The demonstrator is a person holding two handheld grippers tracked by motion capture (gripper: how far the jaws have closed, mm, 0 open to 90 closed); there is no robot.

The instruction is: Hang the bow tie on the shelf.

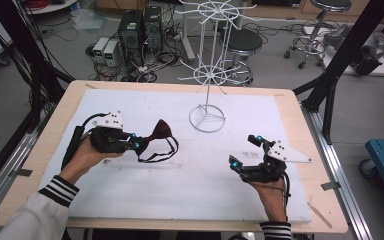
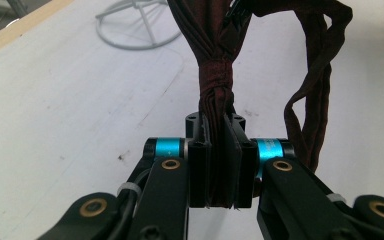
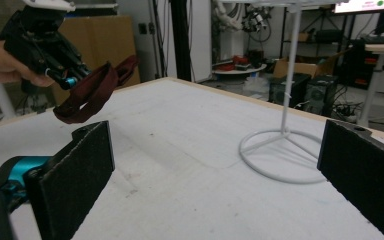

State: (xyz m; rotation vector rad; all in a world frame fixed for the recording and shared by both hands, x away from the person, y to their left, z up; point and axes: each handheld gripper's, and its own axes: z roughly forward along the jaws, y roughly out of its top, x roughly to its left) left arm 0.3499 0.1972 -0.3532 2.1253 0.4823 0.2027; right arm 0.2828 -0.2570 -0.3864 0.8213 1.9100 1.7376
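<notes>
A dark red bow tie [image 1: 160, 134] with a looped strap hangs above the white mat, held by my left gripper [image 1: 138, 144]. In the left gripper view the jaws are shut on one wing of the bow tie [image 2: 216, 80], its knot just past the pads and the strap [image 2: 310, 100] drooping to the right. My right gripper [image 1: 244, 151] hovers open at the mat's right side, nothing between its wide pads [image 3: 75, 175]. The right gripper view shows the left gripper [image 3: 70, 80] far off with the bow tie [image 3: 92, 92]. A white wire rack [image 1: 207, 75] stands at the back middle.
The rack's ring base [image 3: 285, 155] rests on the white mat [image 1: 180, 180], ahead of the right gripper. The wooden table edge [image 1: 325, 200] frames the mat. Stools, computers and cables stand on the floor beyond the table.
</notes>
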